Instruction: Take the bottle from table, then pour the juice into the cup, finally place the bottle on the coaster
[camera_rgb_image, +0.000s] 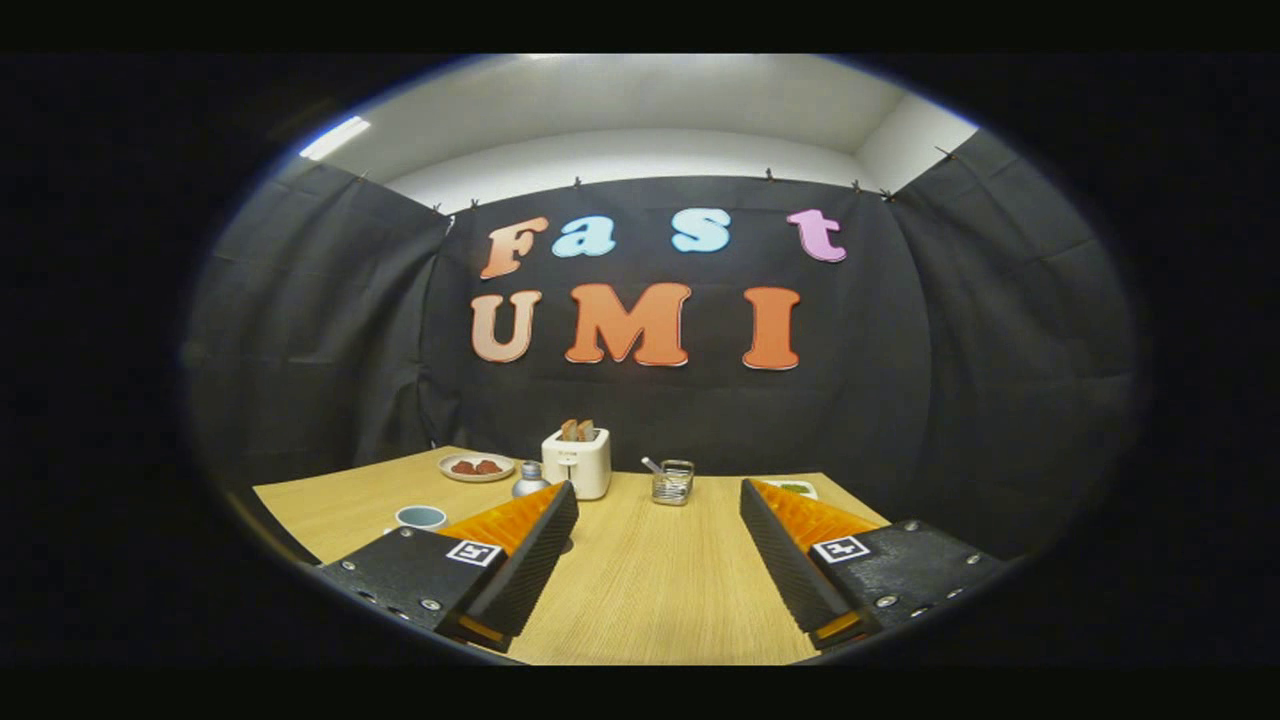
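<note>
- The gripper is spread wide with nothing between its fingers, hovering over the wooden table.
- The bottle stands at about eleven o'clock from the gripper, just past the left fingertip and just beside the white toaster.
- Risk, as I judge it: the bottle sits so close to the toaster that a finger sliding in on that side could bump the toaster or tip the bottle over.
- The cup sits at about ten o'clock, partly hidden by the left finger; a swing toward the bottle could clip it.
- The bottle looks small, silvery-grey and rounded, with a narrow neck; only its upper part shows, and I cannot tell whether it is capped.
</note>
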